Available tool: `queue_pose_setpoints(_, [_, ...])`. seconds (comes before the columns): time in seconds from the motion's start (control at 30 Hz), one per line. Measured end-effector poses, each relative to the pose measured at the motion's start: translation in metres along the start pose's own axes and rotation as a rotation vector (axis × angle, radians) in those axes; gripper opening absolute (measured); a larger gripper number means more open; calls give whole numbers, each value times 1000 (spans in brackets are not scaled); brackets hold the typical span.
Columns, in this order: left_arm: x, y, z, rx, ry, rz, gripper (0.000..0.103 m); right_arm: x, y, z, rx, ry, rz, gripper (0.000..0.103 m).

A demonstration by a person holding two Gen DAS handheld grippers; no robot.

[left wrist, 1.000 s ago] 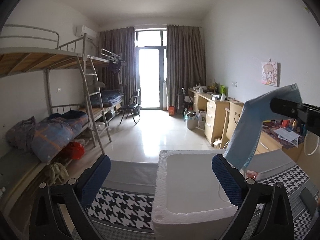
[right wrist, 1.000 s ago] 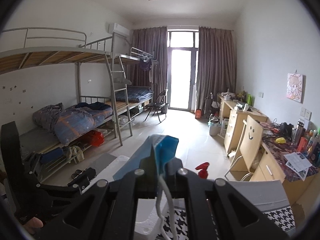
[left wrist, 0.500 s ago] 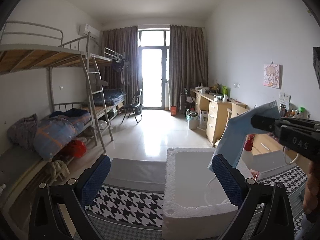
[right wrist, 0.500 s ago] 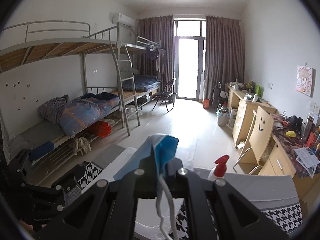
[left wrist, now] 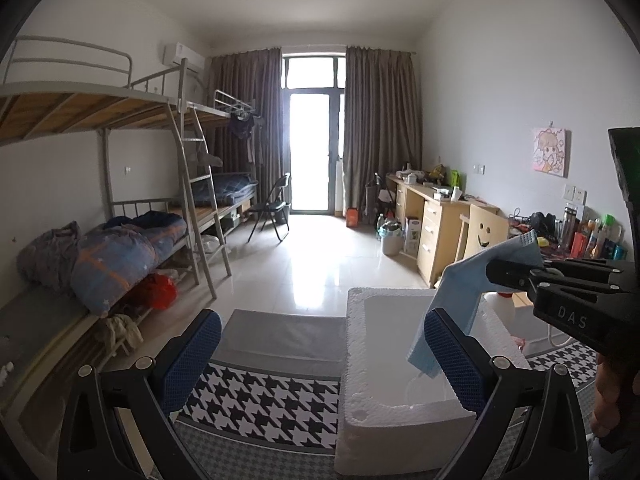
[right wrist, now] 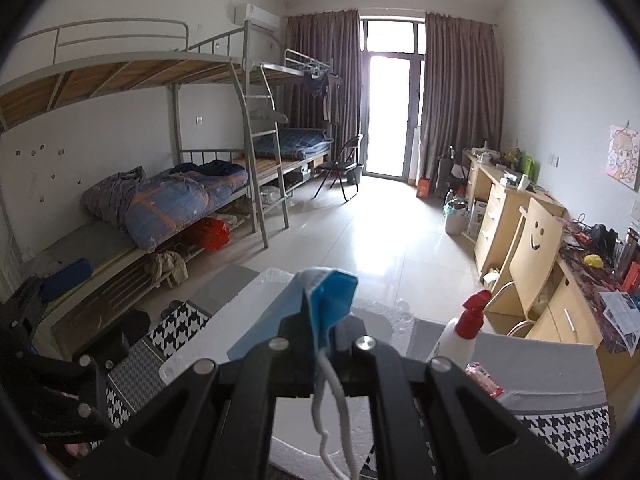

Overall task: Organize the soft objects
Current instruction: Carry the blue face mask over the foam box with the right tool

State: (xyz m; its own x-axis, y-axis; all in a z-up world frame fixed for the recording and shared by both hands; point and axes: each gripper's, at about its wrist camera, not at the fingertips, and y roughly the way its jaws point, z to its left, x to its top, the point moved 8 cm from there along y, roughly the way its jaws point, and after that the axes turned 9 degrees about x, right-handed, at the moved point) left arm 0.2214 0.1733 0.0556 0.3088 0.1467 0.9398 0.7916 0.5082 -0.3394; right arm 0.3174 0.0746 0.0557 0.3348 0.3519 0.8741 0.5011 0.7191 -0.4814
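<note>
A: Left wrist view, lower half of frame. Left gripper (left wrist: 320, 356) fingers (left wrist: 187, 354) spread wide apart, nothing between them. White foam box (left wrist: 356, 360) sits at lower centre-right on a houndstooth cloth (left wrist: 264, 396).

B: And the mask?

A: Blue face mask (left wrist: 456, 300) hangs at right of frame, its lower end dipping inside the box. Right gripper (left wrist: 490, 274) reaches in from the right edge, fingers clamped together on the mask's upper part.

B: Right wrist view agrees?

A: Yes. Mask pinched at centre bottom, white ear loop (right wrist: 332, 412) dangling. Spray bottle (right wrist: 460, 334), red top, stands at right of the box.
</note>
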Motion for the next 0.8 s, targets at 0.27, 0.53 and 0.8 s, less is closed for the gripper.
queue_pose_setpoints(0.27, [-2, 2, 3, 4, 3, 9, 102, -8, 13, 4, 19, 2, 60, 8])
queue_pose_setpoints(0.53, [-3, 3, 6, 9, -2, 8, 102, -13, 20, 9, 20, -15, 86, 63])
queue_pose_setpoints(0.8, [-8, 7, 3, -6, 14, 25, 102, -20, 26, 9, 7, -36, 125, 70])
